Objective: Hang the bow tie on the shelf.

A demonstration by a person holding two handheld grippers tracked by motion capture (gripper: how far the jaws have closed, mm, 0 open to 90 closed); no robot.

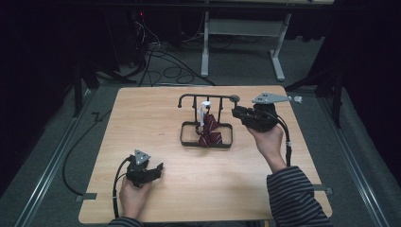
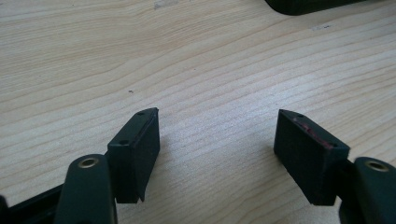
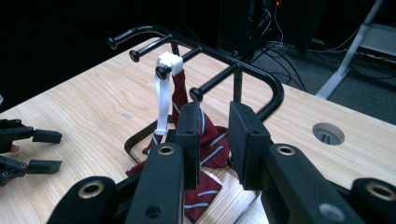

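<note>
A black wire rack (image 1: pixel 206 97) stands at the middle of the wooden table (image 1: pixel 142 118). A dark red striped tie (image 1: pixel 209 135) hangs from one of its pegs by a white strap (image 1: pixel 204 111), and its lower end is heaped on the rack's base. My right gripper (image 1: pixel 235 112) is held just right of the rack and points at it. In the right gripper view its jaws (image 3: pixel 215 126) stand a little apart with nothing between the pads; the tie (image 3: pixel 201 193) and rack (image 3: pixel 261 77) lie right behind them. My left gripper (image 1: pixel 160 169) rests low at the front left, open (image 2: pixel 217 135) over bare wood.
A round cable hole (image 3: pixel 328 133) sits in the table's far right corner. A grey desk frame (image 1: pixel 241 28) and loose cables (image 1: pixel 165 66) lie on the floor beyond the table. The left gripper (image 3: pixel 51 151) appears far off in the right gripper view.
</note>
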